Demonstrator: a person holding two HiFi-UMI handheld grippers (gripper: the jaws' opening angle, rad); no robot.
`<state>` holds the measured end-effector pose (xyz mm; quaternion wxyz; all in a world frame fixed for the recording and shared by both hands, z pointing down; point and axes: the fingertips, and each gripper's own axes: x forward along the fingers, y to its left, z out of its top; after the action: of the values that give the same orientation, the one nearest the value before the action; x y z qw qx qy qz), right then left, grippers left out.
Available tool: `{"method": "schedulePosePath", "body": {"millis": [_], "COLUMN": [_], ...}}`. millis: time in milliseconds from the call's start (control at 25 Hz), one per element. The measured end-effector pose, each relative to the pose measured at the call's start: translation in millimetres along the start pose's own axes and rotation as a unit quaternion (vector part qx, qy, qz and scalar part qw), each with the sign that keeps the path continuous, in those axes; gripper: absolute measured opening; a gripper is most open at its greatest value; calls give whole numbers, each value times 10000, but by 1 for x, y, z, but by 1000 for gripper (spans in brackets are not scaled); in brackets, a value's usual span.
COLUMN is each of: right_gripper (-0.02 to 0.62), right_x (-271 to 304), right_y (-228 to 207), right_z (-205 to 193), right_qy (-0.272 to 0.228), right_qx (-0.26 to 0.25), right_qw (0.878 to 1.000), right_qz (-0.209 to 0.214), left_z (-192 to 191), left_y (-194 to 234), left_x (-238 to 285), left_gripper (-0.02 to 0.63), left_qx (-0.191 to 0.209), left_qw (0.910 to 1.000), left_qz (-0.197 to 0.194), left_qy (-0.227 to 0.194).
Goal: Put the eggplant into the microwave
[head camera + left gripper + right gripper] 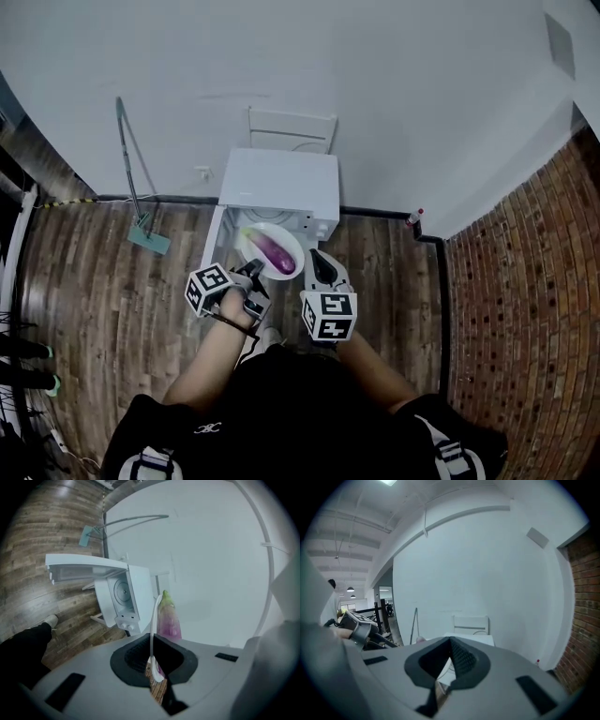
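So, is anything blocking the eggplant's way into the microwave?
Nothing visible. The microwave has its door swung open, and the eggplant lies on the plate that the left gripper holds just before the opening.

You're looking at seven kinds of thing, singles except for the grippers.
You have one eggplant, one plate, one microwave, one chair, one mop, one bottle, and two grippers: left gripper, right gripper.
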<state>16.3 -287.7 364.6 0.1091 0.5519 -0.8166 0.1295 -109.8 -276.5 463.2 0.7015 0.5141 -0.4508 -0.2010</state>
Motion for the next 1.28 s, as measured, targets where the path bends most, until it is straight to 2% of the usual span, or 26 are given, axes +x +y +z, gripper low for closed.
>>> {"method": "schedulePosePath", "body": {"millis": [200,400,680,800,920,1040,1280], "right_gripper": [3,3,3,3,3,3,3], "right_x": [38,68,117,135,151,171,211], "right_y": [-9,-25,-40,-44,-43,-44,-37], "right_z": [15,21,15,6,-9,-24,-72], "right_qy": [-83,-36,231,371,448,379,151], "right_qx": [-13,-15,-107,-212,-315,-329,-224], "right_qw": [9999,10000,9988,9967,9938,9914,9907], "right_qz": [-98,-59,416,683,970,1206,1336], "left_z": [25,32,45,44,40,41,75], "left_y": [-3,-1,0,7,25,45,103], "left_x": [20,35,63,73,86,105,133], "left_gripper": [15,15,15,15,15,14,14], "left_qx": [25,-170,-461,-458,-413,-549,-696], "left_qw": [10000,9997,9970,9961,9960,9945,9907], "left_qz": [60,128,179,218,359,414,415], "left_qy": [12,-103,-587,-722,-700,-786,-1097]}}
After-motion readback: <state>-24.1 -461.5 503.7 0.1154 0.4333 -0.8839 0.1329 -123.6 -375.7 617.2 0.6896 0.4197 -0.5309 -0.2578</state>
